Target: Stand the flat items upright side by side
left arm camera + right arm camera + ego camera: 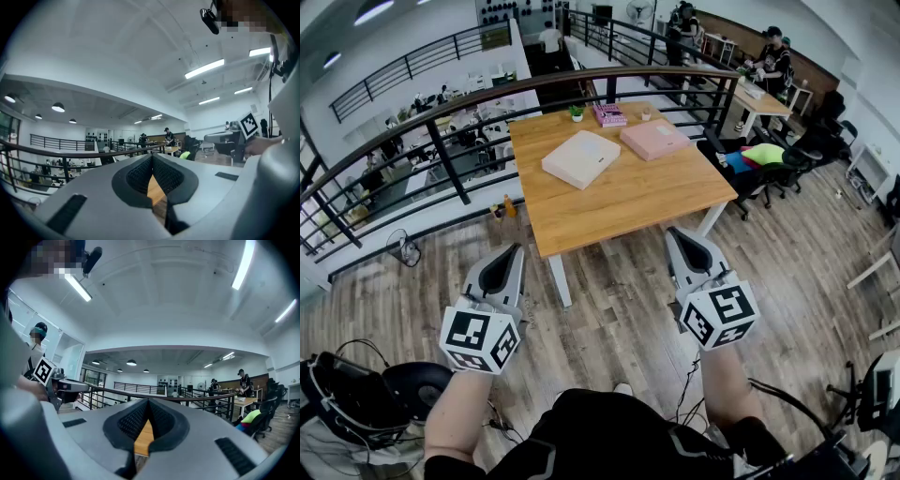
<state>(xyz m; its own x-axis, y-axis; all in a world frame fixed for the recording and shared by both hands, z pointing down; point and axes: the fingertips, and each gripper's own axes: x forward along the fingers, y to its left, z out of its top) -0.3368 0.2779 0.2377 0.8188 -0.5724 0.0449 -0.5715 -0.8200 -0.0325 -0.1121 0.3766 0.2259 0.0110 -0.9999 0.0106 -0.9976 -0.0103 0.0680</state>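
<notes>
- The left hand-held gripper (pixel 514 253) is shut and holds nothing. In the left gripper view its two smooth grey jaws meet in a seam (pixel 151 157), and the black, finely ribbed pads form a heart-shaped hollow around it.
- The right hand-held gripper (pixel 678 236) is shut and empty too. Its grey shells are closed on the same dark, dimpled pads (pixel 148 401).
- Each one has a white cube with black square markers at its rear, left (pixel 480 339) and right (pixel 719 317), just ahead of the person's bare forearms.
- Both point level at the bench (pixel 628 202), over the floor (pixel 609 309) and short of its near edge.
- The bench has a rectangular top of warm, smooth orange wood on pale legs. A sliver of it shows through the gap under each pair of pads (pixel 152 190) (pixel 144 439).
- The white box (pixel 580 158) lies flat near the middle of the bench. It is a thin, matte square slab turned cornerwise.
- The pink box (pixel 654 139) also lies flat, behind and to the right of the white one and well apart from it. It has the same slim shape with soft, rounded corners.
- A smaller magenta block (pixel 609 114) with a bumpy top sits at the far edge, beside a tiny potted plant (pixel 577 112).
- The floor is grey-brown wood plank with a visible grain.
- A dark metal rail (pixel 441 103) with thin upright bars curves behind the bench.
</notes>
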